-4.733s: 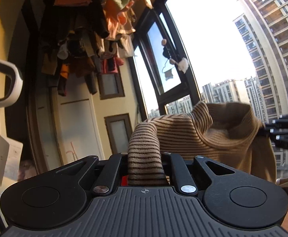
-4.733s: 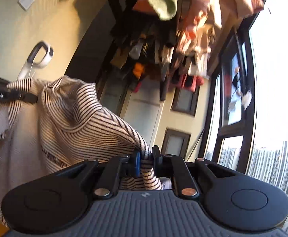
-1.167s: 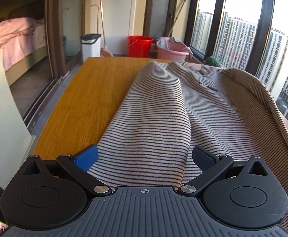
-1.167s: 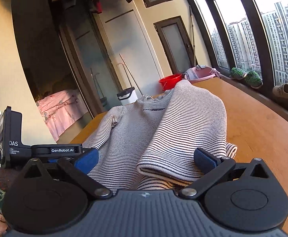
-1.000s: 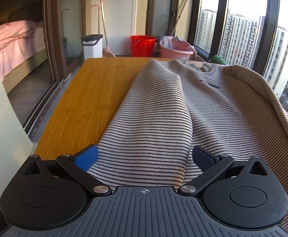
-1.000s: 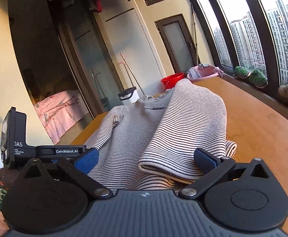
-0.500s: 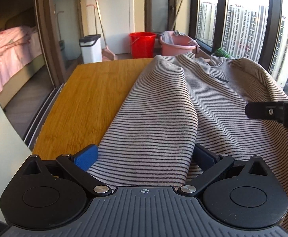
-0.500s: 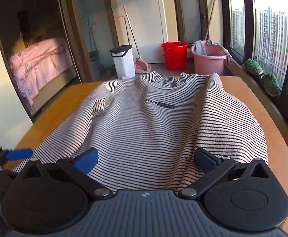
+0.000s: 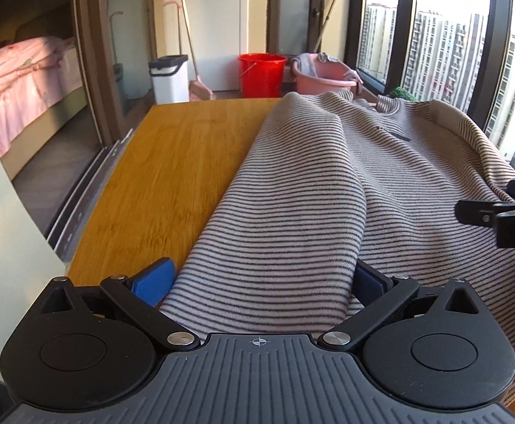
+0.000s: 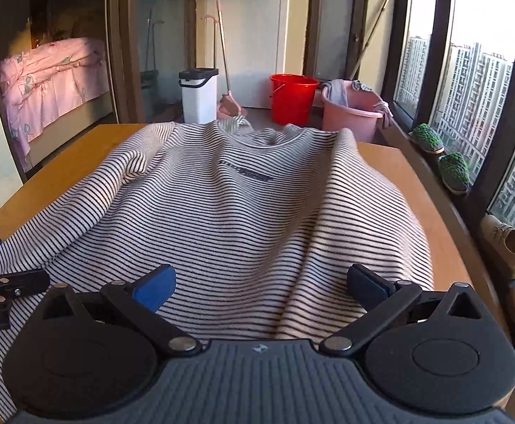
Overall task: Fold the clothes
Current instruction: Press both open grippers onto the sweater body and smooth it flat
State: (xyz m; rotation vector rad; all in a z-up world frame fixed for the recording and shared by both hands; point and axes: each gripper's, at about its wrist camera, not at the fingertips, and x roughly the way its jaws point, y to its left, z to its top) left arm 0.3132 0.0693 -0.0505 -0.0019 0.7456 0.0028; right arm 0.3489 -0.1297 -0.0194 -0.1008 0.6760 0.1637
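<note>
- A striped sweater (image 10: 243,212) is spread over a wooden table (image 9: 172,176), with its neckline at the far end and its hem at the near edge, beside the two grippers.
- The cloth is not laid flat: a raised fold (image 9: 303,162) is seen along the sweater's left side, and another ridge (image 10: 370,190) along its right side.
- A small dark label (image 10: 245,173) is seen on the chest of the sweater.
- The left gripper (image 9: 262,279) is held at the near left part of the hem, its jaws spread wide; cloth lies between the blue pads (image 9: 153,281), but nothing is pinched.
- The right gripper (image 10: 261,284) is likewise spread wide over the near right part of the hem, with cloth lying loose between its fingers and nothing clamped.
- Each gripper is caught at the edge of the other's view, so the two are known to be near each other, side by side.
- Beyond the table, a white bin (image 10: 199,95), a red bucket (image 10: 292,99) and a pink tub (image 10: 352,115) are seen on the floor.
- A bed with pink bedding (image 10: 52,77) is seen through the doorway at the left, and tall buildings through the windows at the right.
</note>
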